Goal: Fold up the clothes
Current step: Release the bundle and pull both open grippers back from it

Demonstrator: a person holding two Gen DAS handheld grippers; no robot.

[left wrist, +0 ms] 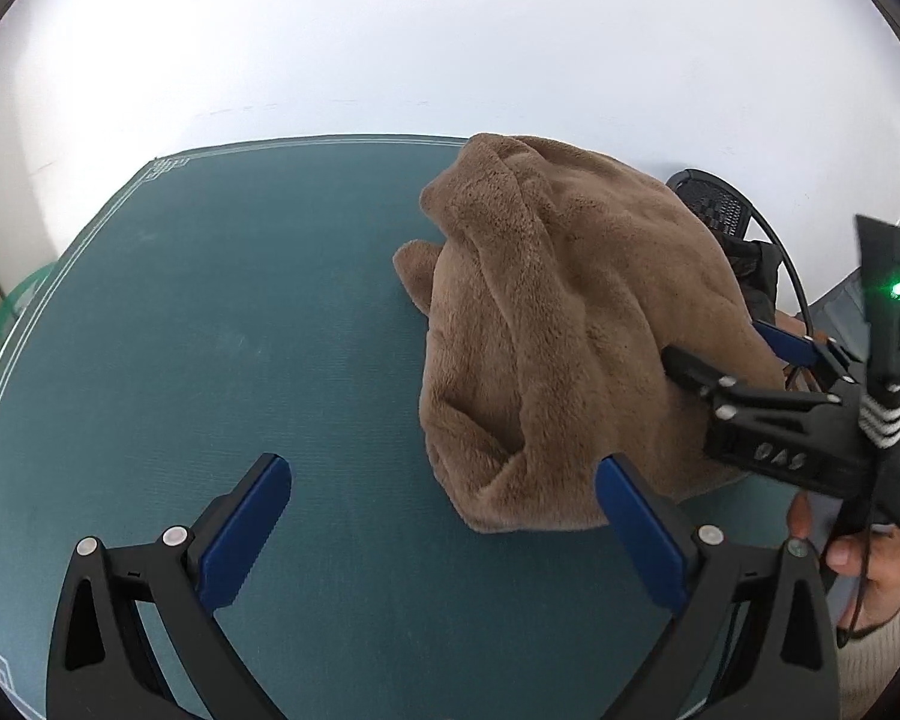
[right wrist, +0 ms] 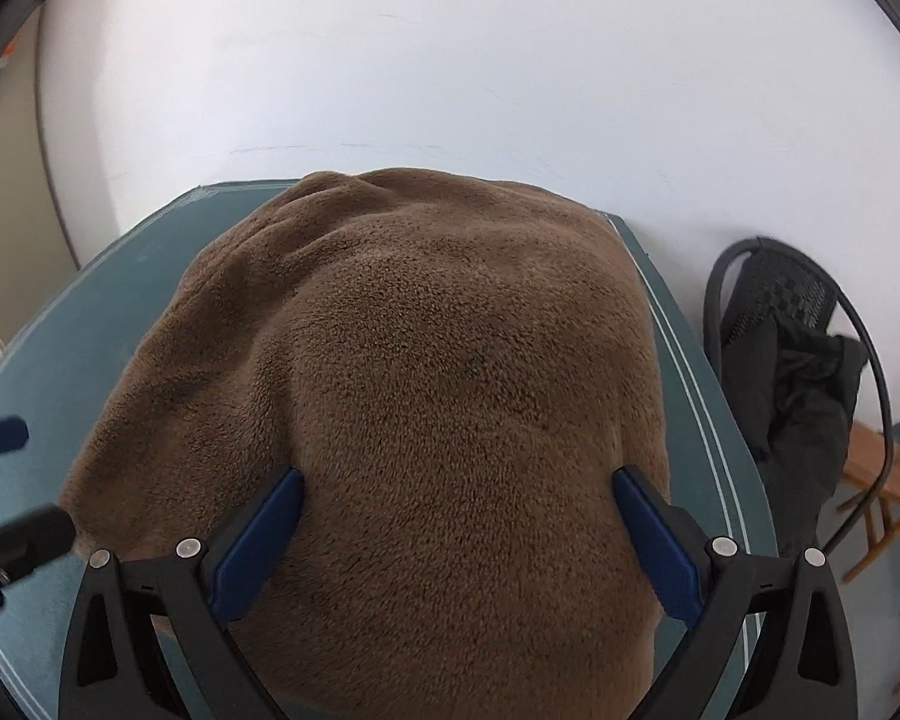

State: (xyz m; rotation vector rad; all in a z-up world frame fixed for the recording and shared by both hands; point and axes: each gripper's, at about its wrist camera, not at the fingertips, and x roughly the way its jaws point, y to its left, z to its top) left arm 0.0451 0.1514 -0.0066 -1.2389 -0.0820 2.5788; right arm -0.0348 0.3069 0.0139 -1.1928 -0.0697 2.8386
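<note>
Left claw (left wrist: 444, 525): blue pads spread wide apart, nothing between them, over bare teal surface (left wrist: 240, 312).
Right claw (right wrist: 457, 531): pads apart, straddling the brown fleece garment (right wrist: 426, 372); the fabric bulges up between them and reaches both pads, but they are not closed on it.
Garment: crumpled in a loose heap on the surface, ahead and to the right of the left claw, its near edge just beside that claw's right pad; directly under and ahead of the right claw.
Right claw from the left wrist view: its black body (left wrist: 774, 420) sits at the garment's right side, fingertips against the fleece, a green light lit on the unit above it.
Hand (left wrist: 864, 564): grips the right claw's handle.
Chair (right wrist: 792, 324): black, right of the right claw, beyond the surface edge, dark clothing draped on it.
</note>
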